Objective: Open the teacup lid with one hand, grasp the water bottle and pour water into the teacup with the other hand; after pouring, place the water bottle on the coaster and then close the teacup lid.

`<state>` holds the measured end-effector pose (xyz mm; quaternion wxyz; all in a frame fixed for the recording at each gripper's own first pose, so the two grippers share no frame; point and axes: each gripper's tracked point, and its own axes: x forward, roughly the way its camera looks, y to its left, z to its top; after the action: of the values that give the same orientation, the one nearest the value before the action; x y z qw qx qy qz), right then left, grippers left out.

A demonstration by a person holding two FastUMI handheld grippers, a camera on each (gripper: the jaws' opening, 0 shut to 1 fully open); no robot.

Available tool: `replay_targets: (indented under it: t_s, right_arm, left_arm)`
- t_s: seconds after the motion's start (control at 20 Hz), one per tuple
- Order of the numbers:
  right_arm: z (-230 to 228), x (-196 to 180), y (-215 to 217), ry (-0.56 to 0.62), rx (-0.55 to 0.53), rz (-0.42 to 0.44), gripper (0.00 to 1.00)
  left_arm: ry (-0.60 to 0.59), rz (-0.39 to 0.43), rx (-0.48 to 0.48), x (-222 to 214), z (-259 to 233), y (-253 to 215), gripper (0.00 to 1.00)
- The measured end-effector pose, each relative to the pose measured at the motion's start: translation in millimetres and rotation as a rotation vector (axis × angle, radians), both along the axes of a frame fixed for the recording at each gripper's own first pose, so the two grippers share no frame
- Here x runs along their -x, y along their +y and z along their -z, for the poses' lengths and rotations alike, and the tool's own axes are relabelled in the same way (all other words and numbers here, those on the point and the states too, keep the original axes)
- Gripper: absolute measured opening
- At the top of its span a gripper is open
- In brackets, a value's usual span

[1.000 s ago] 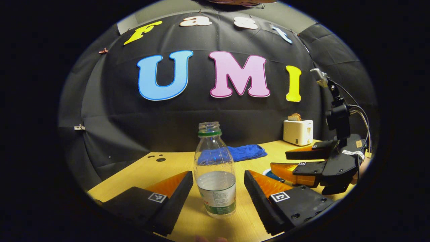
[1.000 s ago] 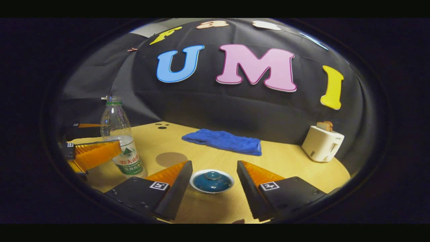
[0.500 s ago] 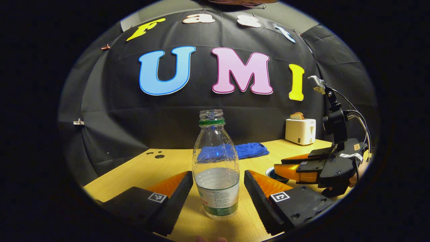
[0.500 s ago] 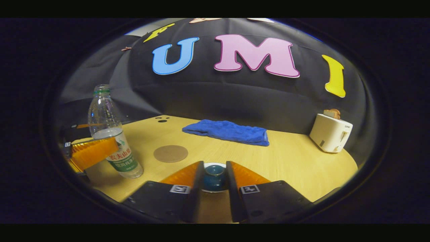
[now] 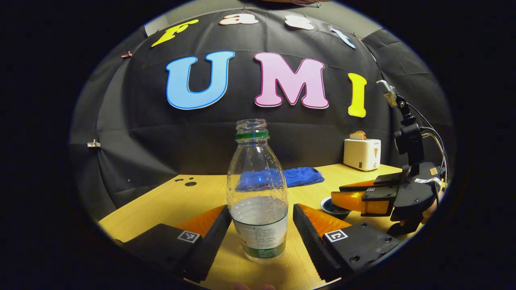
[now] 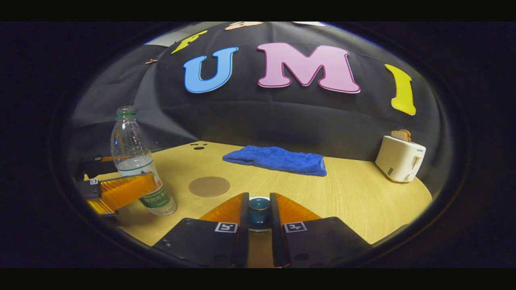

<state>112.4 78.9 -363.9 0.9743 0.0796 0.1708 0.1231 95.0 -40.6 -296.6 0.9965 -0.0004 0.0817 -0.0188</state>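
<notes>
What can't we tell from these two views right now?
- Teacup: right gripper view, its sides and rim sit behind the right gripper fingers; lid seated or lifted is unclear.
- Teacup, left gripper view: the right gripper covers most of it.
- Water bottle: base contact with the left gripper fingers is not settled; gaps show either side.
- Toaster controls: too small.

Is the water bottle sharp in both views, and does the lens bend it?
Left gripper view: the water bottle is sharp, upright, little bent, with small glints. Right gripper view: near the edge, it leans and looks softer; the toaster leans too.
</notes>
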Motion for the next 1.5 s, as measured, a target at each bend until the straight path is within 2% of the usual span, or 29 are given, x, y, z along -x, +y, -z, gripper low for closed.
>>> replay_targets:
  t_s: [0.05,0.1,0.15,0.45,0.55,0.6,0.65,0.75,0.9,0.95,1.0,1.05,1.35,1.4,1.5]
  right_arm:
    - [-3,-1,-2,-0.014,0.001,0.005,0.27]
    - [-5,-3,-4,-0.017,0.0,0.007,0.27]
    - [-6,-2,-5,-0.019,-0.002,0.011,0.27]
    - [-27,1,-34,-0.062,0.007,0.058,0.27]
    - [-33,3,-45,-0.075,0.015,0.068,0.27]
    - [-35,3,-50,-0.081,0.021,0.074,0.22]
    - [-37,4,-56,-0.085,0.023,0.079,0.27]
    - [-40,7,-66,-0.091,0.025,0.09,0.27]
    - [-41,10,-79,-0.097,0.028,0.104,0.27]
    - [-41,11,-84,-0.097,0.028,0.108,0.31]
    - [-41,12,-89,-0.098,0.028,0.112,0.27]
    - [-41,13,-93,-0.101,0.03,0.117,0.27]
    - [-44,22,-125,-0.118,0.043,0.143,0.27]
    - [-45,25,-131,-0.123,0.052,0.145,0.31]
    - [-43,28,-141,-0.128,0.063,0.147,0.31]
  left_arm:
    - [0.002,-0.002,-0.001,0,0,0,0.96]
    - [0.005,-0.004,-0.001,0,1,0,1.0]
    - [0.007,-0.004,-0.002,0,3,-1,0.96]
    - [0.017,-0.011,-0.023,-2,8,0,0.96]
    - [0.021,-0.016,-0.013,-1,10,1,0.86]
    - [0.02,-0.015,-0.009,-2,10,0,0.82]
    - [0.025,-0.01,-0.012,-2,10,-1,0.82]
    - [0.04,-0.012,-0.048,-4,10,0,0.79]
    - [0.072,-0.035,-0.191,-10,6,11,0.78]
    - [0.08,-0.046,-0.246,-12,6,17,0.78]
    - [0.085,-0.049,-0.302,-16,3,20,0.78]
    - [0.088,-0.049,-0.36,-19,1,23,0.78]
    - [0.108,0.033,-0.701,-38,1,15,0.77]
    - [0.103,0.047,-0.764,-42,-1,12,0.77]
    - [0.1,0.076,-0.864,-44,2,4,0.77]
